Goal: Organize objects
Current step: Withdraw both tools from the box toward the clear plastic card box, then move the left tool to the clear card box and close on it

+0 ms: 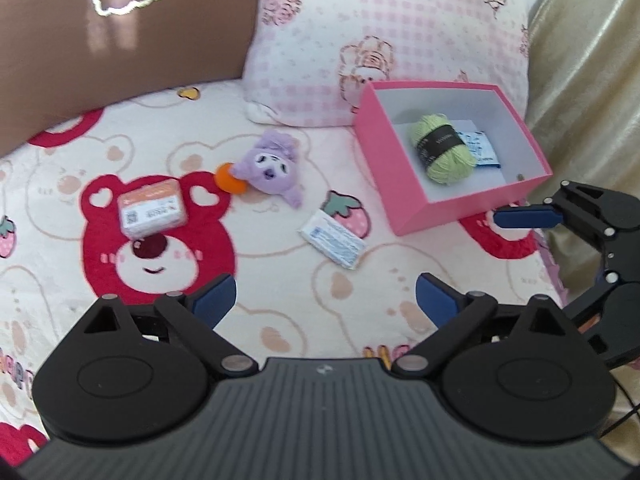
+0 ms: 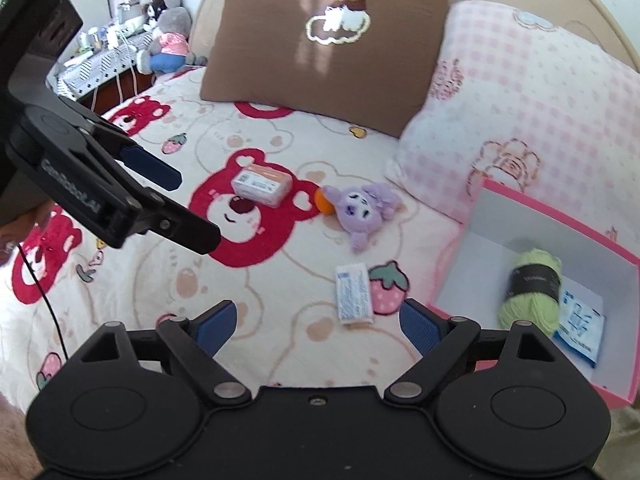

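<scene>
The pink box (image 1: 416,184) sits on the bed (image 1: 280,280) just in front of the pink checked pillow (image 1: 384,40), and it already holds a green yarn skein (image 1: 442,148) and a blue-printed sachet (image 1: 482,150). Four things lie outside it: a white tissue packet (image 1: 333,239) nearest the box, a purple plush toy (image 1: 270,168) farther off, an orange ball (image 1: 230,178) touching the toy's far side, and an orange-topped wrapped packet (image 1: 152,210) farthest from the box. The plush looks light and squashy, best pinched across its round head; the ball may roll away on the fleece. The flat tissue packet probably crumples, so gripping across its short width suits it. The left gripper (image 1: 326,300) and right gripper (image 2: 316,322) both hover with fingers (image 2: 218,324) spread wide, holding nothing.
</scene>
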Demonstrator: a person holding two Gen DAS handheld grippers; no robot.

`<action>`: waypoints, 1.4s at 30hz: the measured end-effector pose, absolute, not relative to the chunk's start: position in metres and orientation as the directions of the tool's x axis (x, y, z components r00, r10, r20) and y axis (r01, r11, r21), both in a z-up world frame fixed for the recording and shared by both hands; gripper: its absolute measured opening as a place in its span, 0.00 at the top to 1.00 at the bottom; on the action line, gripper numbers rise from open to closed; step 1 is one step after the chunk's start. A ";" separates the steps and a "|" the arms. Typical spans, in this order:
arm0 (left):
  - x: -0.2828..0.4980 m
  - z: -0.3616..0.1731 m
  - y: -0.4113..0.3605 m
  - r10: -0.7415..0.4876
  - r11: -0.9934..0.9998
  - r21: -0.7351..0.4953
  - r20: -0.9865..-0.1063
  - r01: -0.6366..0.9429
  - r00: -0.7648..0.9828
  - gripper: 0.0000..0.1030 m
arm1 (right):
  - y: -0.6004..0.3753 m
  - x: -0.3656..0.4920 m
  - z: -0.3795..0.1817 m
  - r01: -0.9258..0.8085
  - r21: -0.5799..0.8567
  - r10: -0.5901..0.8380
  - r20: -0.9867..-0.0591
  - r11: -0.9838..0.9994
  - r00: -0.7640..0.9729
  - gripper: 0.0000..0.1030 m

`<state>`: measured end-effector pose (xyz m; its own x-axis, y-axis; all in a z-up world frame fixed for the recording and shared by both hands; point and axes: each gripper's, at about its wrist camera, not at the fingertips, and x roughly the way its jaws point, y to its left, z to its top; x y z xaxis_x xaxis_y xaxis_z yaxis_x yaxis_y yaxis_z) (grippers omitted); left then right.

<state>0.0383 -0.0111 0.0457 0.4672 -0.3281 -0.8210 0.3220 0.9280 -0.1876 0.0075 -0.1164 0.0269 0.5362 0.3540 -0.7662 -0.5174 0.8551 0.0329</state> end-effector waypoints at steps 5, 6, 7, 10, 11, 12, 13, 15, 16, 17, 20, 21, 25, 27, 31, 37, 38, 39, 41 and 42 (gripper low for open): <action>0.046 0.037 0.005 -0.326 0.936 -0.218 -0.833 0.275 0.447 0.05 | -0.103 0.014 0.025 -0.536 0.067 0.393 -0.757 0.841 0.522 0.11; 0.048 0.035 0.008 -0.323 0.938 -0.221 -0.836 0.266 0.444 0.05 | -0.100 0.016 0.024 -0.541 0.070 0.399 -0.756 0.838 0.519 0.11; 0.049 0.033 0.011 -0.317 0.941 -0.219 -0.839 0.259 0.443 0.05 | -0.097 0.017 0.023 -0.545 0.073 0.404 -0.755 0.835 0.517 0.11; 0.055 0.028 0.020 -0.301 0.948 -0.215 -0.846 0.235 0.439 0.05 | -0.090 0.021 0.020 -0.556 0.082 0.417 -0.753 0.827 0.510 0.11; 0.056 0.026 0.023 -0.298 0.950 -0.217 -0.848 0.225 0.438 0.05 | -0.087 0.022 0.019 -0.558 0.083 0.419 -0.753 0.826 0.508 0.11; 0.058 0.025 0.027 -0.293 0.952 -0.217 -0.850 0.215 0.439 0.05 | -0.084 0.024 0.017 -0.558 0.083 0.418 -0.753 0.826 0.507 0.11; 0.059 0.024 0.030 -0.288 0.954 -0.215 -0.850 0.210 0.440 0.05 | -0.082 0.026 0.016 -0.557 0.082 0.417 -0.754 0.826 0.507 0.11; 0.062 0.021 0.035 -0.279 0.957 -0.207 -0.853 0.205 0.441 0.05 | -0.078 0.031 0.013 -0.555 0.086 0.416 -0.759 0.827 0.502 0.11; 0.064 0.020 0.037 -0.276 0.957 -0.204 -0.855 0.204 0.439 0.05 | -0.076 0.033 0.012 -0.554 0.089 0.414 -0.763 0.828 0.497 0.11; 0.065 0.019 0.039 -0.281 0.955 -0.207 -0.858 0.211 0.429 0.05 | -0.074 0.036 0.010 -0.552 0.093 0.412 -0.768 0.828 0.489 0.11; 0.068 0.016 0.044 -0.280 0.956 -0.208 -0.856 0.205 0.435 0.05 | -0.069 0.045 0.006 -0.550 0.112 0.418 -0.778 0.828 0.470 0.11; 0.068 0.015 0.045 -0.281 0.956 -0.210 -0.853 0.206 0.439 0.05 | -0.067 0.047 0.004 -0.550 0.116 0.420 -0.779 0.827 0.467 0.11; 0.070 0.012 0.050 -0.290 0.954 -0.218 -0.848 0.207 0.444 0.05 | -0.058 0.054 0.000 -0.555 0.117 0.421 -0.781 0.823 0.460 0.11; 0.071 0.009 0.051 -0.285 0.955 -0.213 -0.848 0.204 0.448 0.05 | -0.053 0.058 -0.002 -0.556 0.120 0.423 -0.784 0.822 0.455 0.11; 0.074 0.005 0.056 -0.269 0.961 -0.202 -0.848 0.191 0.456 0.05 | -0.044 0.063 -0.005 -0.558 0.112 0.417 -0.785 0.822 0.459 0.11; 0.074 0.000 0.071 -0.251 0.967 -0.186 -0.831 0.177 0.497 0.05 | -0.032 0.072 -0.015 -0.557 0.124 0.420 -0.792 0.822 0.443 0.11; 0.075 -0.002 0.074 -0.254 0.966 -0.192 -0.829 0.173 0.498 0.05 | -0.030 0.074 -0.017 -0.556 0.126 0.420 -0.794 0.821 0.440 0.11; 0.077 -0.004 0.077 -0.257 0.965 -0.197 -0.828 0.170 0.499 0.05 | -0.028 0.075 -0.019 -0.559 0.126 0.420 -0.795 0.820 0.437 0.11; 0.079 -0.007 0.082 -0.251 0.967 -0.191 -0.825 0.168 0.506 0.05 | -0.022 0.078 -0.023 -0.563 0.118 0.415 -0.799 0.818 0.436 0.11; 0.079 -0.009 0.083 -0.240 0.970 -0.176 -0.823 0.170 0.515 0.05 | -0.019 0.079 -0.024 -0.565 0.112 0.412 -0.799 0.817 0.438 0.11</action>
<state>0.0794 0.0831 -0.0093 0.5150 -0.2400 -0.8229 0.1703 0.9695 -0.1762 0.0793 -0.0194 -0.0244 0.4381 0.4123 -0.7988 -0.5653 0.8173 0.1118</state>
